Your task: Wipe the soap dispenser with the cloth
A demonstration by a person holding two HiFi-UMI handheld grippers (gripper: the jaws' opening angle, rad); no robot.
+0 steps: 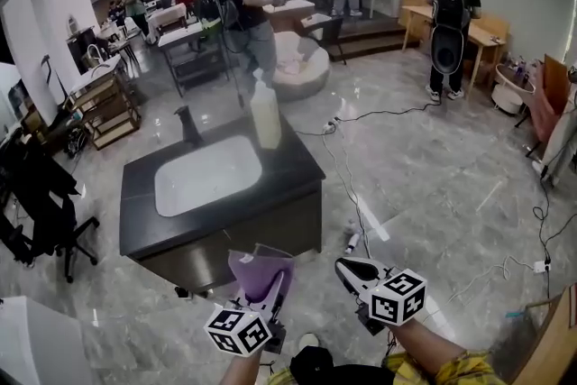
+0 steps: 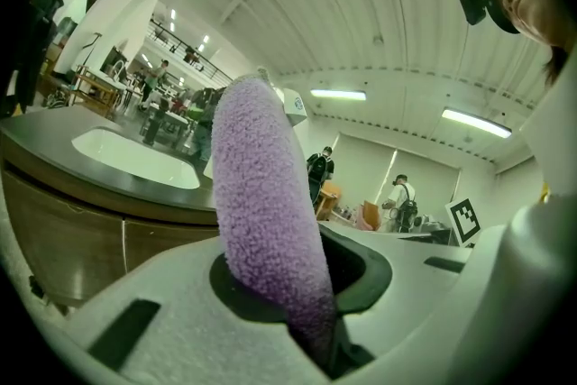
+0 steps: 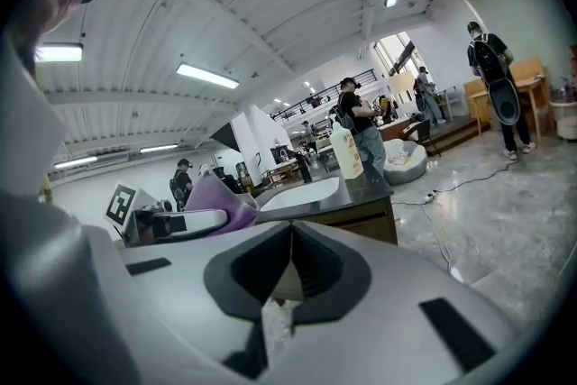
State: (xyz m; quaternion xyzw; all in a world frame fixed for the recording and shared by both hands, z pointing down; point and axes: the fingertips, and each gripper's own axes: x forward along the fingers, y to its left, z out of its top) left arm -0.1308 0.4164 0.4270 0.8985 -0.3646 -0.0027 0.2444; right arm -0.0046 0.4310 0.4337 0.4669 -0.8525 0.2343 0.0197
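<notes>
1. Your left gripper [image 2: 306, 279] has its jaws clamped on the purple cloth [image 2: 266, 203], which stands up out of them as a thick fold
2. Your right gripper [image 3: 290, 261] has its jaws pressed together, with nothing held between them
3. The soap dispenser [image 1: 265, 114] stands upright on the dark counter [image 1: 279, 185], at the far right corner of the white basin [image 1: 207, 174]; the faucet [image 1: 187, 123] is to its left
4. You hold both grippers side by side, just in front of the counter's near edge and pointing towards it; they and the cloth are well apart from the dispenser
</notes>
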